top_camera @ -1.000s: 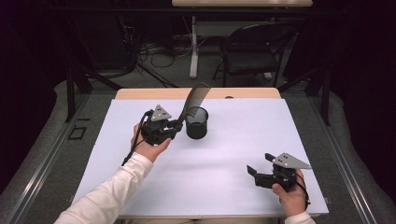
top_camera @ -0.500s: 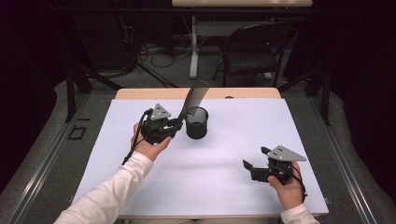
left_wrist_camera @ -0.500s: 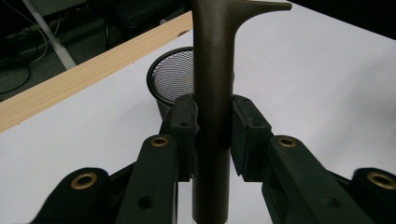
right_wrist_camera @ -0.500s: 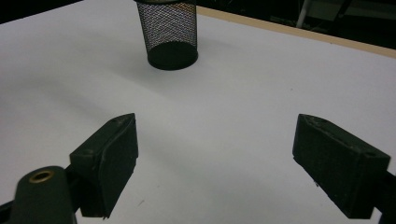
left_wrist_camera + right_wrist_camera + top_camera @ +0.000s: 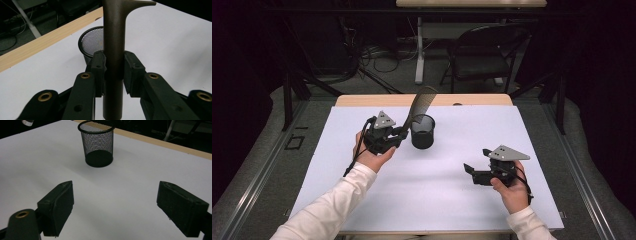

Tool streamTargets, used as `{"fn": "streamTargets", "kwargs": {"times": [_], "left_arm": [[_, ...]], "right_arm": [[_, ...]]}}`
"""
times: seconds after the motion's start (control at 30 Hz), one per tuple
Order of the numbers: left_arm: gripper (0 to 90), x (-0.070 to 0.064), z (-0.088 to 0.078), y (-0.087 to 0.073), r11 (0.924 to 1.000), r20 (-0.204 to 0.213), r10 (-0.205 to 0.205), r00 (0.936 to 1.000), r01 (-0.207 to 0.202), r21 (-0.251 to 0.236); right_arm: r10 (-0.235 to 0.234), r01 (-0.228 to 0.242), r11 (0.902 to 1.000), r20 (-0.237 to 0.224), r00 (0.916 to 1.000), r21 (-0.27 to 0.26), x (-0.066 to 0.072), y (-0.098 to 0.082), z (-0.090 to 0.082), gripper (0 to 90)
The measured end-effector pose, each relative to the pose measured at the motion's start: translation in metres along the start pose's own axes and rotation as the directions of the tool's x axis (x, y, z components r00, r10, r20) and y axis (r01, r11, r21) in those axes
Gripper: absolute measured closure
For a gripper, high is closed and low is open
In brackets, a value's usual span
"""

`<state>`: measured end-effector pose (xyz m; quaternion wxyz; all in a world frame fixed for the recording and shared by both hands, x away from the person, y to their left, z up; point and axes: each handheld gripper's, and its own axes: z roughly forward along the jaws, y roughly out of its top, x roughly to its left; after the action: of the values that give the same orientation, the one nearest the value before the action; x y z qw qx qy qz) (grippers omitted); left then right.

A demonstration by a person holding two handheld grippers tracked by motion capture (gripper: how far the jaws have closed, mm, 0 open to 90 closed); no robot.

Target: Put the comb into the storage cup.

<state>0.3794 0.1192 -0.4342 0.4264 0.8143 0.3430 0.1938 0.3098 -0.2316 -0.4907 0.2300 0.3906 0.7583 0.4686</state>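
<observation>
We hold the spatula (image 5: 113, 50) by its round handle, our left gripper (image 5: 398, 137) clamped on it beside the mesh cup (image 5: 422, 132), with the slotted blade tilted above the cup's rim. It looks stiff, light and smooth, so we judge a mid-handle grip safest against slipping or swinging. Our right gripper (image 5: 469, 172) hangs above the white table (image 5: 532, 150) with its jaws apart and nothing between them

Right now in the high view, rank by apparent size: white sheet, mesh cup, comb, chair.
1. White sheet, largest by far.
2. Chair, though it stands farther back.
3. Comb and mesh cup look alike; the comb is tilted, so I won't rank them.
</observation>
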Motion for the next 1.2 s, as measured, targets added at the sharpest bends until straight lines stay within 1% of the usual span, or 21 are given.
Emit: {"fn": "streamTargets", "kwargs": {"times": [0.13, 0.23, 0.47, 0.6, 0.8, 0.9, 1.07, 1.13, 1.2], "left_arm": [[73.0, 0.0, 0.0, 0.0, 1.0, -0.002, 0.0, 1.0, 0.0, -0.001], [73.0, -0.001, 0.0, 0.0, 1.0, -0.005, 0.002, 1.0, -0.002, -0.004], [72.9, -0.001, 0.0, 0.0, 1.0, -0.005, 0.002, 1.0, -0.002, -0.01], [73.0, -0.001, 0.001, 0.001, 0.9999, -0.004, -0.002, 1.0, 0.002, -0.013], [72.9, -0.002, 0.001, 0.001, 0.9999, -0.003, -0.002, 1.0, 0.002, -0.014], [73.0, -0.002, 0.002, 0.001, 0.9999, -0.005, -0.002, 1.0, 0.002, -0.015], [73.0, -0.002, 0.003, 0.001, 0.9998, -0.007, -0.008, 0.9999, 0.008, -0.018], [73.0, -0.002, 0.004, 0.002, 0.9997, -0.008, -0.011, 0.9999, 0.011, -0.02], [73.0, -0.001, 0.004, 0.002, 0.9997, -0.006, -0.013, 0.9999, 0.012, -0.021]], "right_arm": [[0.013, -0.013, 0.9999, -0.02, 0.9997, -0.001, 0.0, 0.005, 0.006, 14.0], [0.024, -0.024, 0.9997, -0.026, 0.9994, 0.007, -0.002, 0.009, 0.01, 14.0], [0.068, -0.067, 0.9975, -0.046, 0.9967, 0.021, -0.004, 0.019, 0.02, 14.0], [0.08, -0.079, 0.9966, -0.054, 0.9953, 0.023, -0.004, 0.025, 0.025, 13.8], [0.075, -0.074, 0.9969, -0.058, 0.9955, 0.028, -0.001, 0.033, 0.031, 12.7], [0.09, -0.088, 0.9956, -0.056, 0.9944, 0.032, -0.001, 0.038, 0.033, 12.8], [0.129, -0.127, 0.9915, -0.056, 0.9901, 0.027, -0.001, 0.046, 0.037, 12.7], [0.131, -0.129, 0.9909, -0.045, 0.9904, 0.038, -0.001, 0.048, 0.039, 12.8], [0.125, -0.123, 0.9917, -0.045, 0.9911, 0.038, -0.001, 0.051, 0.04, 12.8]]}}
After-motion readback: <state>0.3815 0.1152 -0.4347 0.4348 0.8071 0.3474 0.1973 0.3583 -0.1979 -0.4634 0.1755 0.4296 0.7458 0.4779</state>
